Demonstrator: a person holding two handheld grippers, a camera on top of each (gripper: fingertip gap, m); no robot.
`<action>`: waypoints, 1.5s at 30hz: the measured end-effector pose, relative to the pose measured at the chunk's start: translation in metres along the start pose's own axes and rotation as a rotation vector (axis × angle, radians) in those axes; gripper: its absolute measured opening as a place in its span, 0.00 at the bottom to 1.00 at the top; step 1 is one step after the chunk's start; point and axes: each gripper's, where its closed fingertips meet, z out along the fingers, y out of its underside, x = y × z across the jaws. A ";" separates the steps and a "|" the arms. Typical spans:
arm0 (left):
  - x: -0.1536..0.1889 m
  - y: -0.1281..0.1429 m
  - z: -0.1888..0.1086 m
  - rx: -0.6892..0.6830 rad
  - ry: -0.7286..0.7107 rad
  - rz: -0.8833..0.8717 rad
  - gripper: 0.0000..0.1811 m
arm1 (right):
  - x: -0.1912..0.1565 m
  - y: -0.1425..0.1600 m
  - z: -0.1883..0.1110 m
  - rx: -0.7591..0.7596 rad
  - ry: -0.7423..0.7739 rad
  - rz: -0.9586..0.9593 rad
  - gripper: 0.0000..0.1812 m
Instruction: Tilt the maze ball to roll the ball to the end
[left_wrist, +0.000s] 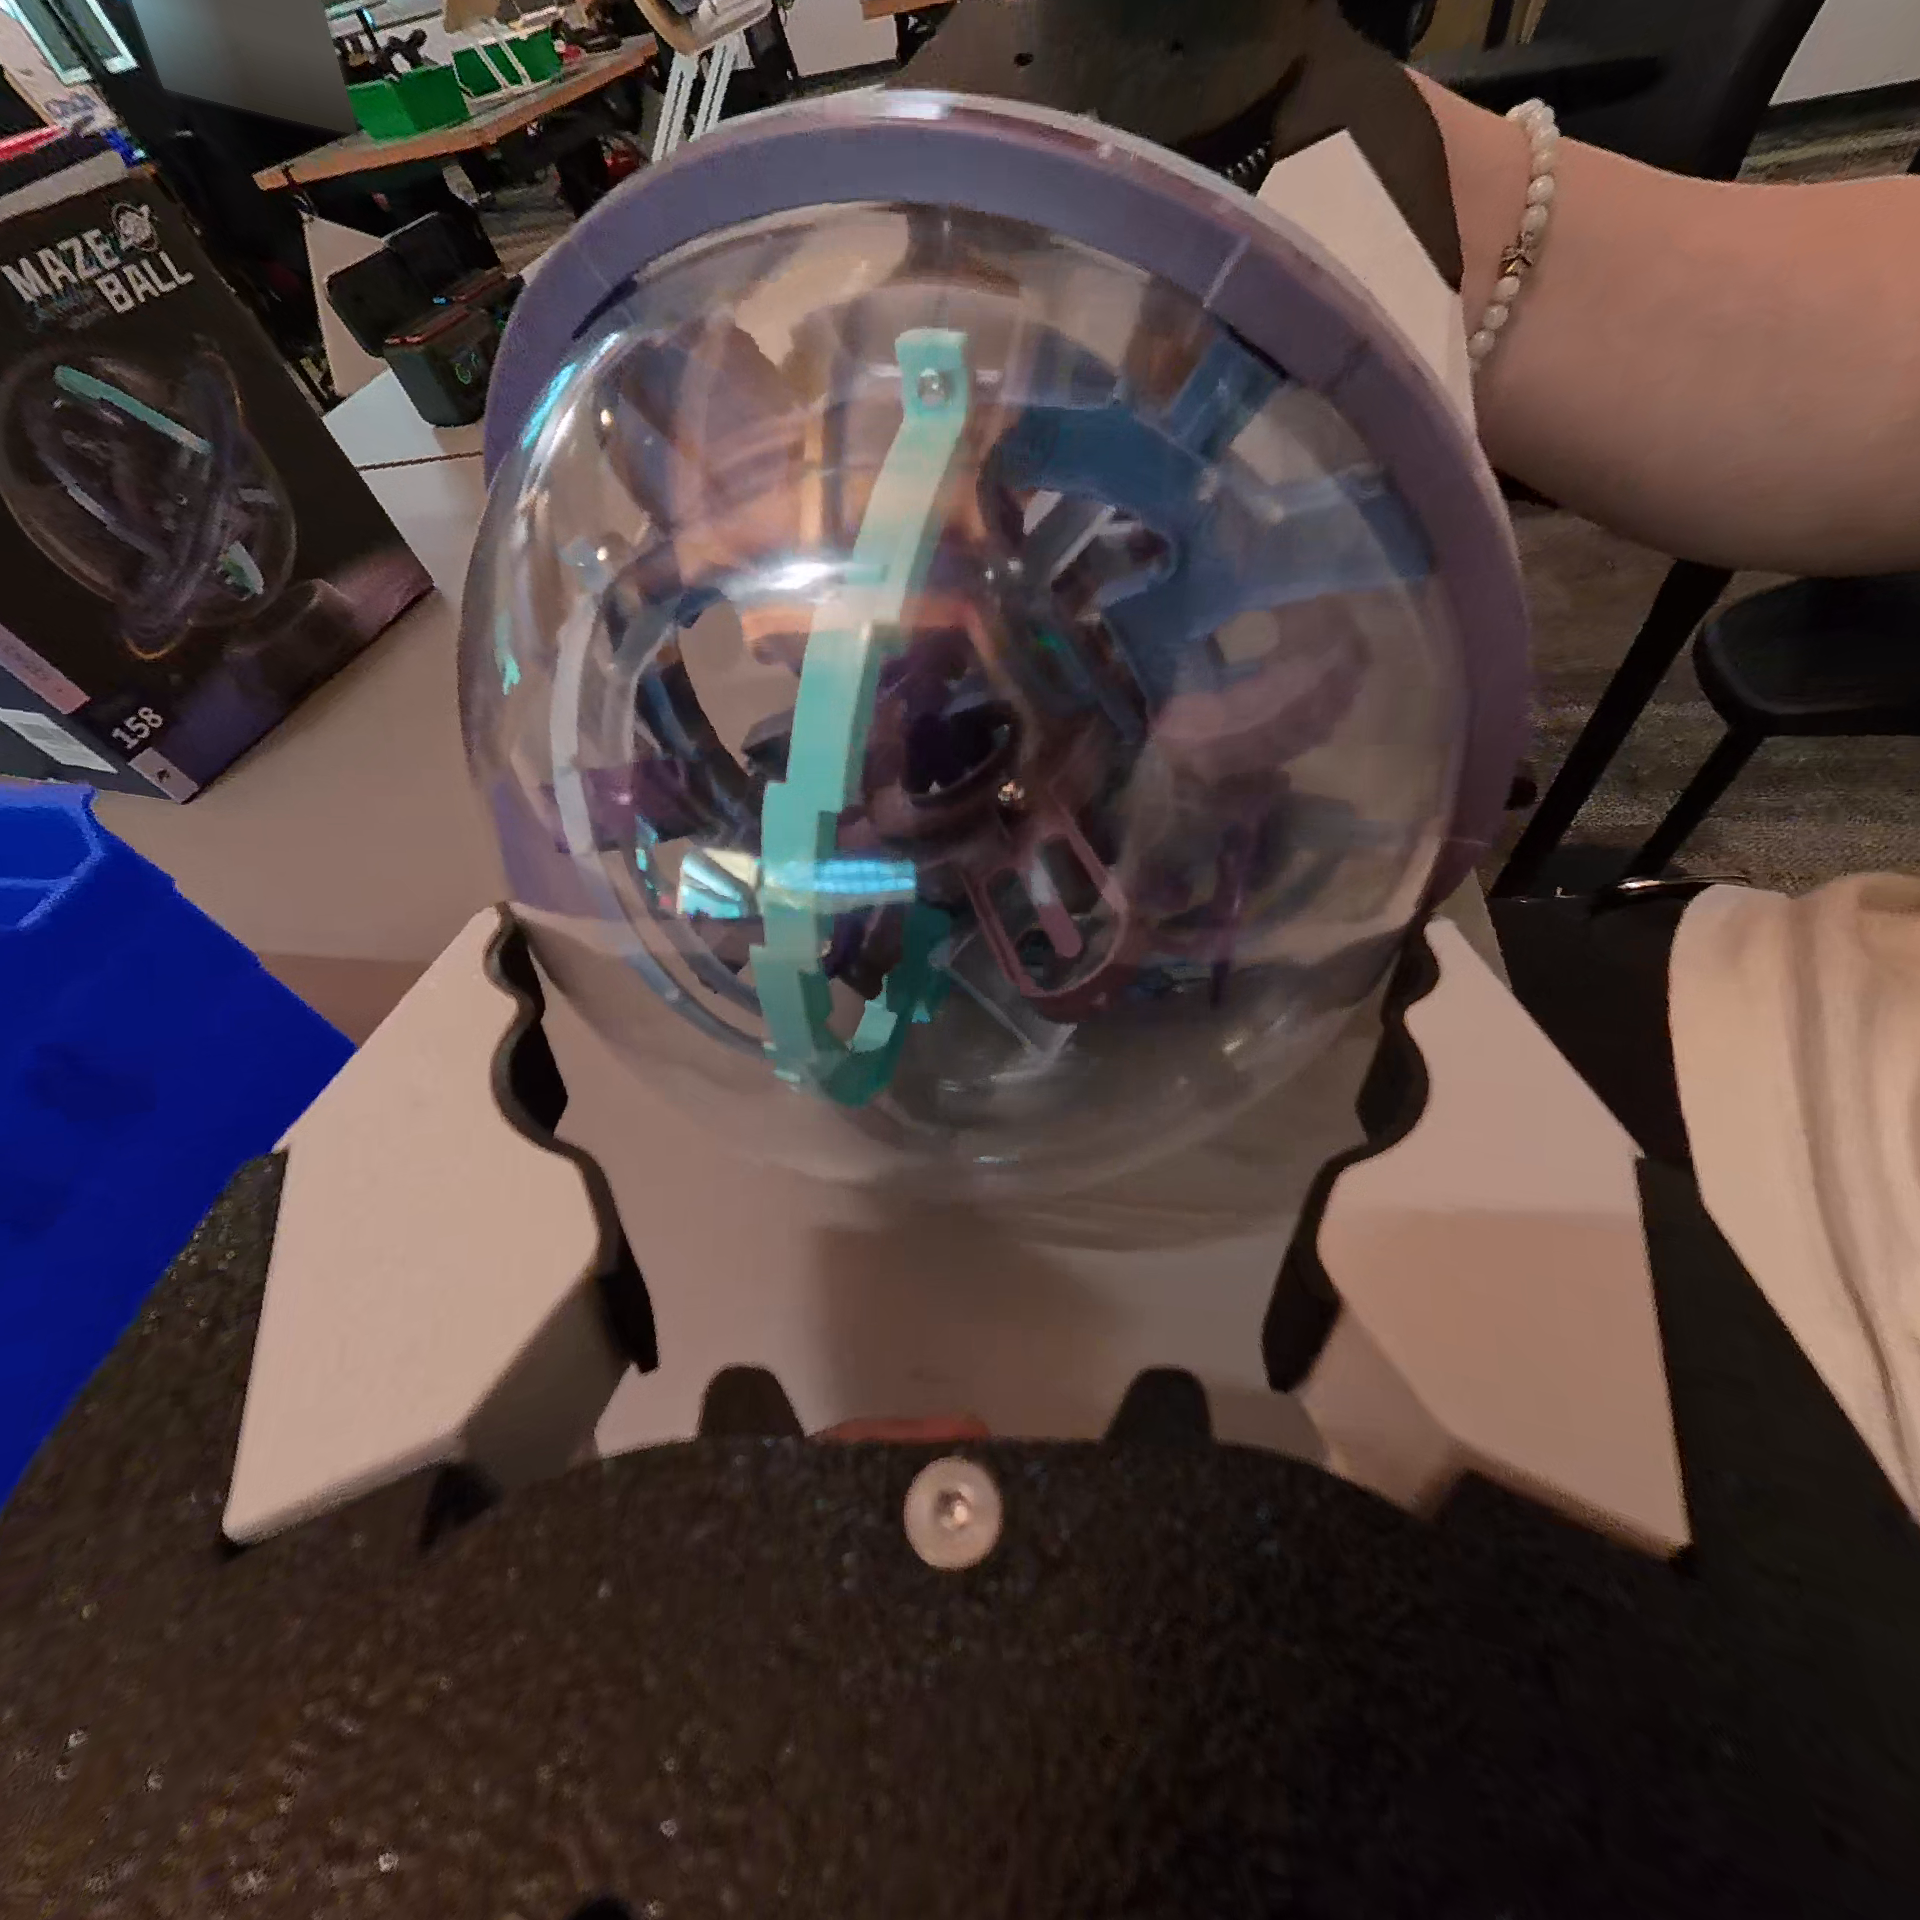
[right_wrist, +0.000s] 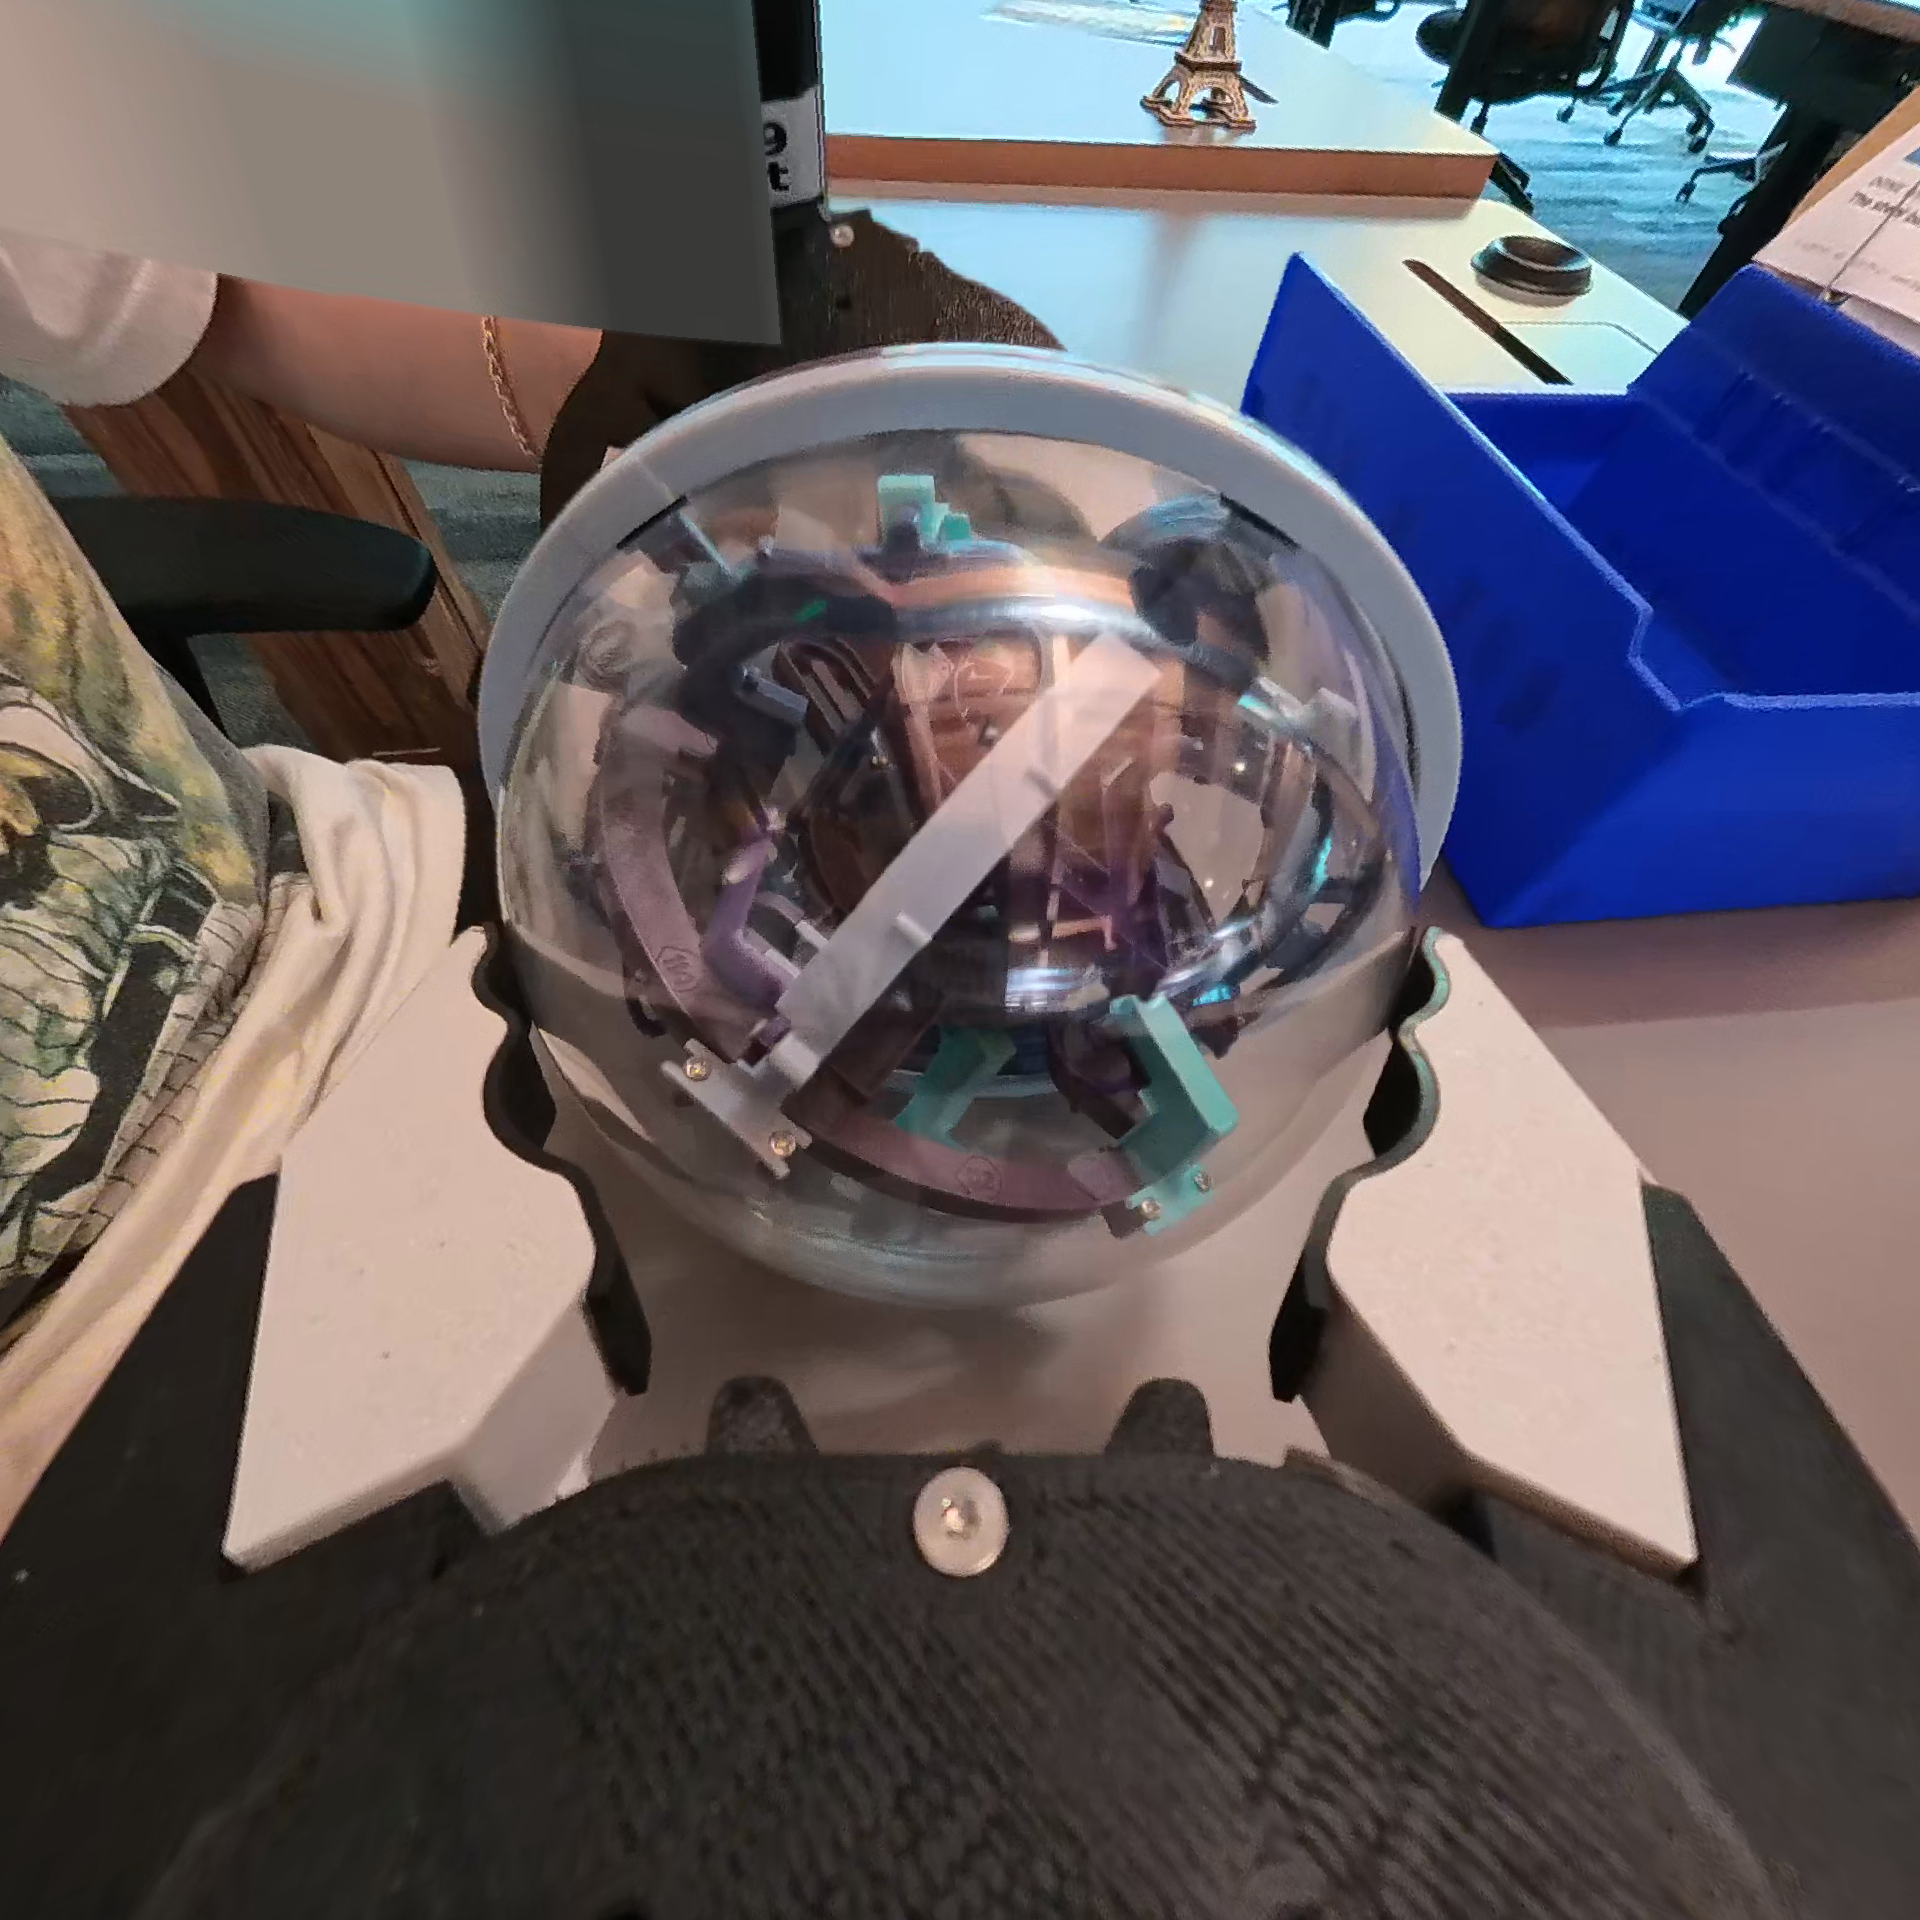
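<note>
Maze ball (left_wrist: 977, 665): clear sphere, lavender equator ring, coloured tracks inside. It sits between both sets of tongs, one on each opposite side, above the pale surface (right_wrist: 1714, 1039); whether it rests on that surface or is lifted clear, cannot tell.

Left tongs (left_wrist: 961, 1039): spread wide, dark inner edges touching the sphere's lower flanks, so gripping it. Right tongs (right_wrist: 956, 1049): same, wide and cradling the maze ball.

Small steel ball: not identified with confidence; shiny dots inside may be screws.

Nearby: blue bin (right_wrist: 1662, 623) just beside, product box (left_wrist: 156, 499) on the surface, person's forearm with bead bracelet (left_wrist: 1512, 229) behind.

Risks (judgement): smooth curved shell against narrow contact could slip or spin if the two tongs tilt unevenly; too steep a tilt would probably drop the inner ball off its track.
</note>
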 end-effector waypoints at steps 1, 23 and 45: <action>0.000 0.001 0.001 -0.003 -0.003 -0.008 0.84 | 0.000 -0.001 0.000 0.004 0.000 -0.005 0.87; 0.004 -0.006 0.012 -0.009 -0.007 -0.043 0.84 | 0.001 0.004 -0.013 0.035 -0.026 0.024 0.87; 0.006 -0.008 0.011 0.042 -0.130 -0.004 0.84 | -0.002 0.007 -0.011 -0.044 -0.087 -0.094 0.87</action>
